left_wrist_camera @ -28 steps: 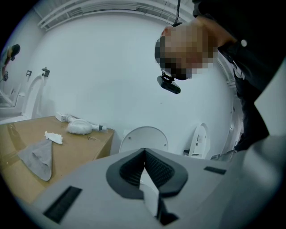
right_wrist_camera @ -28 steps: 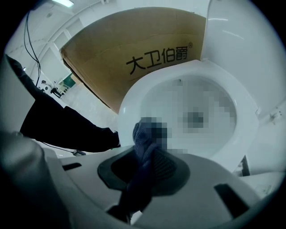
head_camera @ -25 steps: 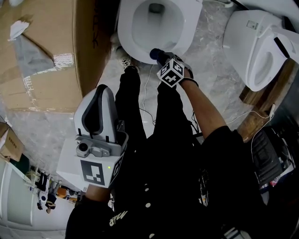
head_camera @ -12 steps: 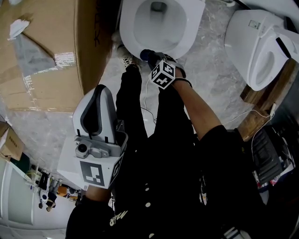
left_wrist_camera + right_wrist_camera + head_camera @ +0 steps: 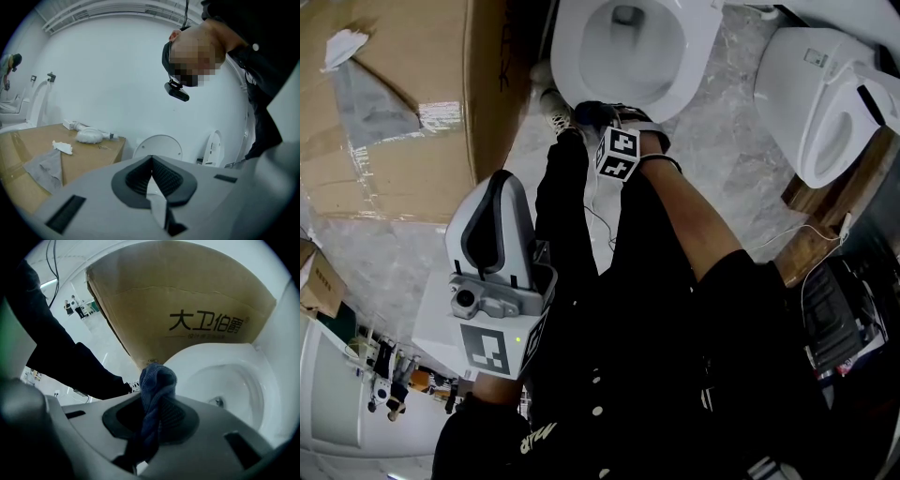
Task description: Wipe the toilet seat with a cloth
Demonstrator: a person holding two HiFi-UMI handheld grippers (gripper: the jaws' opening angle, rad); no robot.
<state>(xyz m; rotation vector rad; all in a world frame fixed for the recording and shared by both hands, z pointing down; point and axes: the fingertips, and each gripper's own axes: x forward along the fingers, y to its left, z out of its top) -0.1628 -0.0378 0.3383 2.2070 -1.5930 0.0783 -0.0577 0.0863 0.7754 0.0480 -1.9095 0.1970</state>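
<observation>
A white toilet [image 5: 628, 47] stands at the top of the head view, its seat rim [image 5: 206, 355] filling the right of the right gripper view. My right gripper [image 5: 598, 117] is shut on a dark blue cloth [image 5: 155, 394], whose bunched end [image 5: 589, 112] rests on the near front-left edge of the rim. My left gripper [image 5: 499, 234] is held back near my body, away from the toilet. Its jaws [image 5: 152, 180] are closed with nothing between them.
A large cardboard box [image 5: 394, 103] stands right beside the toilet on the left. A second white toilet [image 5: 820, 94] sits at the upper right beside a wooden pallet [image 5: 825, 225]. My legs and a white cable [image 5: 600, 220] lie over the marble floor.
My right gripper has slid the cloth leftward along the front of the toilet rim. The left gripper has stayed where it was.
</observation>
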